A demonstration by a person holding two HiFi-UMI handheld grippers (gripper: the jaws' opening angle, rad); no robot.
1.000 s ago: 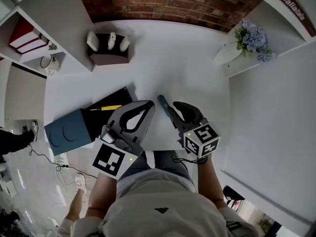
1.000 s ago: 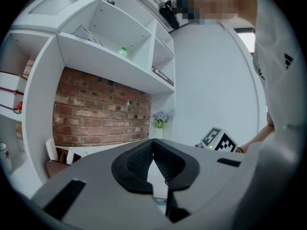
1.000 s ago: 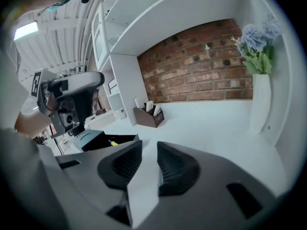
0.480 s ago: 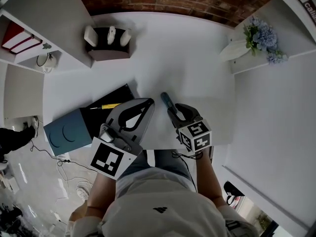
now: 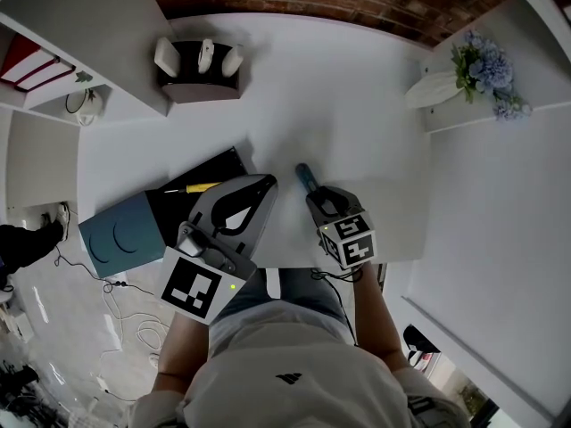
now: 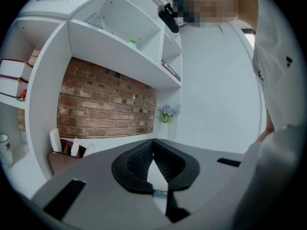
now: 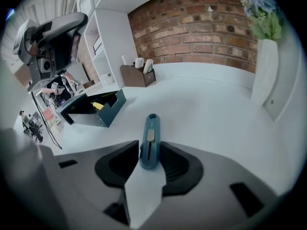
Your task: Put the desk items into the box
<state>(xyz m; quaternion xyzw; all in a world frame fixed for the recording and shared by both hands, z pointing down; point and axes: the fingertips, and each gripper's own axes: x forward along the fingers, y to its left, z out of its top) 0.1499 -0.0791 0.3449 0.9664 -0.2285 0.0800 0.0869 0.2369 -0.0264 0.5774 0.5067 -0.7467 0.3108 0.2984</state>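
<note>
The blue utility knife [image 7: 149, 140] lies flat on the white tabletop [image 5: 339, 96], near its front edge and pointing away from the person. It has not shifted on the surface over the last second. What has changed is the right gripper [image 7: 150, 153]. It has dropped from above the knife and tipped nose-down, and its fingers have just been spreading. They now stand released on either side of the knife's near end, with the handle between them and the pads not yet pressing on it. This looks like the approach to a pick-up, so the next thing needed is for the fingers to clench on the handle before any lift.

The box [image 5: 207, 169] sits open to the left of the knife, at the tabletop's left front corner. A yellow item [image 5: 202, 187] is already inside, so the knife appears to be the piece in hand for the task. The left gripper [image 5: 266, 184] hovers between box and knife, with its fingers clenched tip to tip on nothing. It partly overhangs the box's near side, so it may need to clear the way for the carry across
</note>
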